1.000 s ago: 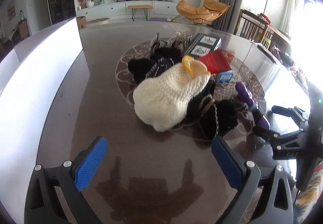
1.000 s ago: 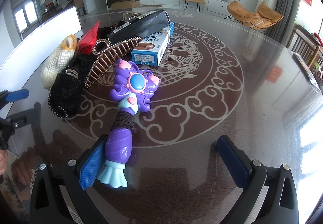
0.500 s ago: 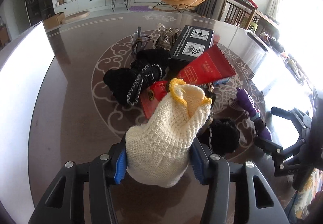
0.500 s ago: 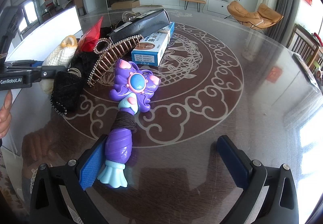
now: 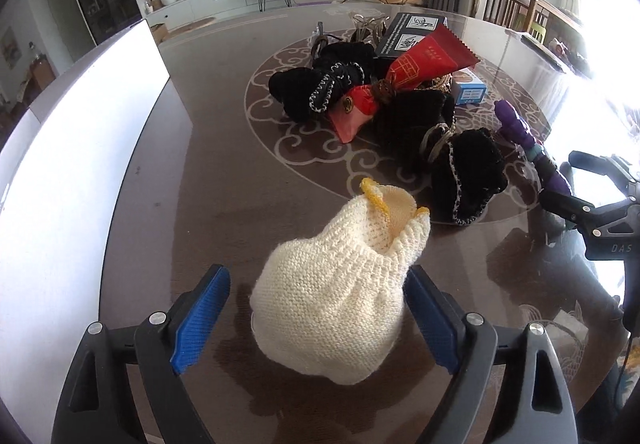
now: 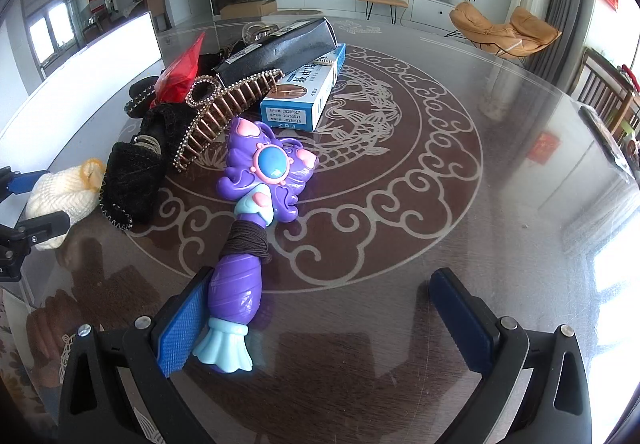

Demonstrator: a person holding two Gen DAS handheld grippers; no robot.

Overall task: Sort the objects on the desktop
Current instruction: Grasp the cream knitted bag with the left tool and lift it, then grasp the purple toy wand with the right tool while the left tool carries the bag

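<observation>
A cream knitted pouch (image 5: 340,284) with a yellow rim lies on the dark glass table between the blue pads of my left gripper (image 5: 316,318), which is open around it, with a gap at the left pad. It also shows in the right wrist view (image 6: 60,195). My right gripper (image 6: 320,320) is open; its left pad touches the handle of a purple toy wand (image 6: 256,211). A pile of black knitted pouches (image 5: 464,167), a red packet (image 5: 416,67), a black box (image 6: 280,47), a blue box (image 6: 308,95) and a jewelled hair claw (image 6: 224,107) lies mid-table.
A white upright panel (image 5: 80,147) stands along the table's left side. The right gripper's black frame (image 5: 600,219) shows at the right of the left wrist view. Chairs stand beyond the far table edge.
My left gripper closed on the cream pouch, carried it toward me away from the pile, set it on the table and opened. The right gripper has not moved.
</observation>
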